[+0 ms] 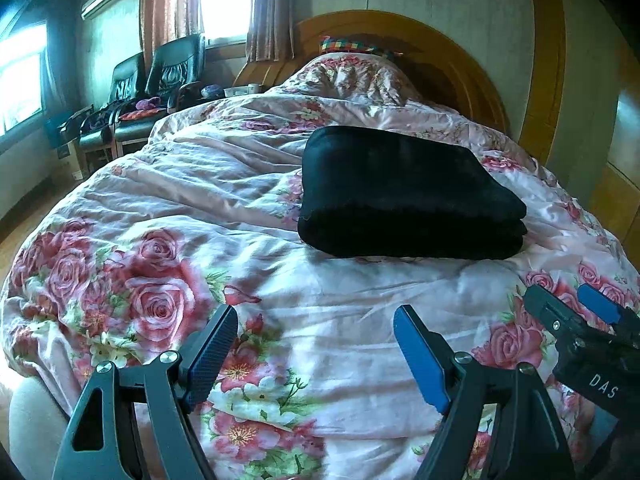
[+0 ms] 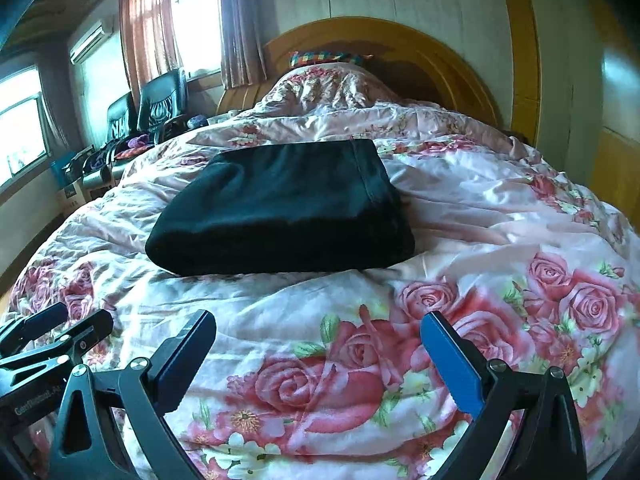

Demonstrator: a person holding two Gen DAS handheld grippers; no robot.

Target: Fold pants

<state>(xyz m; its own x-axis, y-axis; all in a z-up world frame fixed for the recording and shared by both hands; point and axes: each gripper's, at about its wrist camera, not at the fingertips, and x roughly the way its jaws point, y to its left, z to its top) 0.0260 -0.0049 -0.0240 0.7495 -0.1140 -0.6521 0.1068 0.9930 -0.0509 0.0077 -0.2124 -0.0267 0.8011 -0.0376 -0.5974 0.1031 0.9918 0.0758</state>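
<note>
Both tongs [image 1: 316, 330] [image 2: 320, 338] gape empty, folded pants [image 1: 408, 192] lying well ahead.

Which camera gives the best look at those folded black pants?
The right wrist view: the folded black pants show their broad top and a stitched hem. The left wrist view shows mostly the stacked folded edge.

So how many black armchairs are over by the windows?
2: one armchair nearer the curtained window, the other armchair beside it, toward the left-hand window. Clutter covers the seats; more could be hidden.
</note>
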